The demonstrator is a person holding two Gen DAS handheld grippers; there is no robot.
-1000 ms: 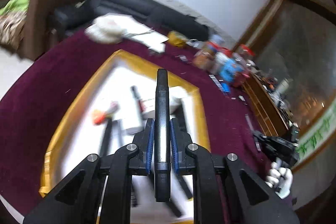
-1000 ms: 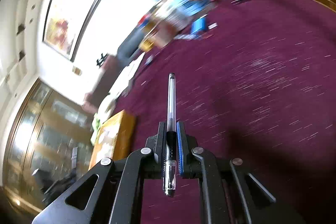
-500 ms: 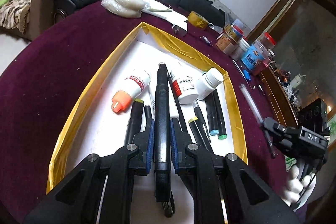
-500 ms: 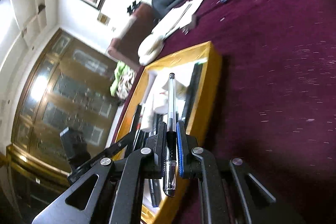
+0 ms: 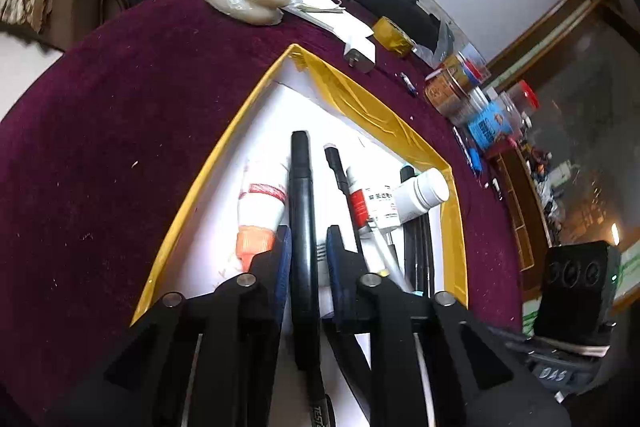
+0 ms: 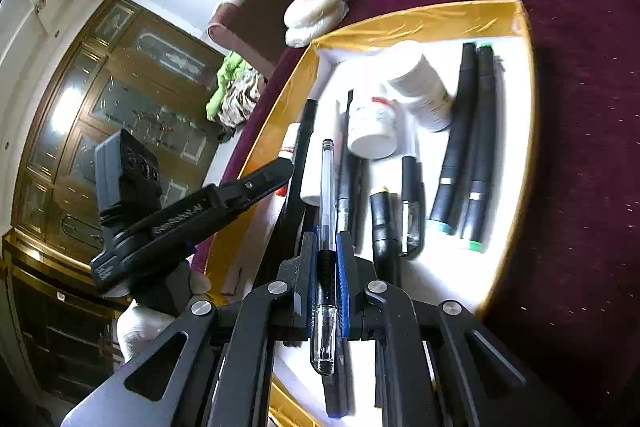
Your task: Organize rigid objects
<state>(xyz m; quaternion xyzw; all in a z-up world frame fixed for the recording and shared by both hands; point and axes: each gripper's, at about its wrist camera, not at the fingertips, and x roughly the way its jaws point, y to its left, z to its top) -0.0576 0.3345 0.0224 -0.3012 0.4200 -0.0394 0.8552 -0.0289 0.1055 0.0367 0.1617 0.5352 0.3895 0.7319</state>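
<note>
Left gripper [image 5: 308,247] over the gold-rimmed white-lined tray [image 5: 208,183]; its blue-padded fingers [image 5: 282,259] sit a little apart on either side of a thick black marker [image 5: 301,211], gap on the right pad, can't tell if they touch it. Marker points along the tray, beside the white orange-capped bottle [image 5: 260,207]. Right gripper [image 6: 325,259] clamped tight on a clear-barrel ballpoint pen with black grip [image 6: 325,227], held above the tray over a row of black markers [image 6: 460,147] and two white pill bottles [image 6: 404,99] lying inside. Tray rests on the maroon tablecloth [image 6: 580,107]. Jars [image 5: 472,99] stand further along the cloth.
</note>
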